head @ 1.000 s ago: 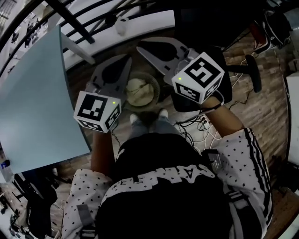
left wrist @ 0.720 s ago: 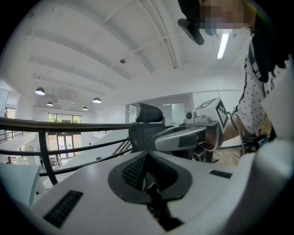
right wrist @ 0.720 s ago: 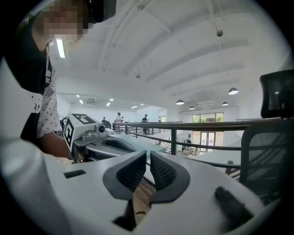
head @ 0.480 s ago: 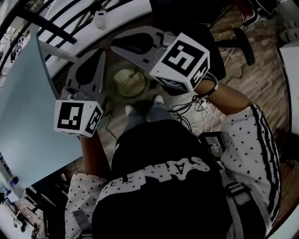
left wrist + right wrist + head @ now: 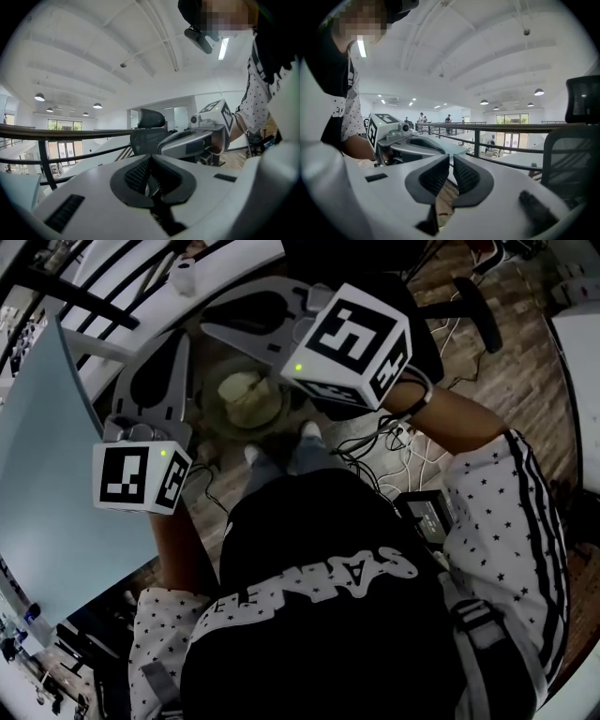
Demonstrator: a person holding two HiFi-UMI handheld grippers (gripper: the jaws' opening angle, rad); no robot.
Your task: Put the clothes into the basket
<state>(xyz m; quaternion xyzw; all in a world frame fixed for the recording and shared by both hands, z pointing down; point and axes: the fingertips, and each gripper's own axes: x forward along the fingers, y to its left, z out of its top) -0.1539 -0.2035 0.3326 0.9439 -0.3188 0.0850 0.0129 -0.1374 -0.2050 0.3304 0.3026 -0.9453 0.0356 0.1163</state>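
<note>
Both the left gripper (image 5: 151, 164) and the right gripper (image 5: 451, 161) have their fingers closed on nothing, held above the floor. A pale cream cloth (image 5: 246, 395) lies bunched inside the round woven basket (image 5: 272, 426) by the person's feet. It looks soft, light and limp, so it is probably best pinched at a raised fold.

A round, dark-rimmed basket (image 5: 279, 418) stands upright just ahead of the person's white shoes (image 5: 308, 433), its mouth facing up. Pale cream clothes (image 5: 246, 390) lie crumpled inside it, filling most of the opening, just beyond the rim nearest the shoes
</note>
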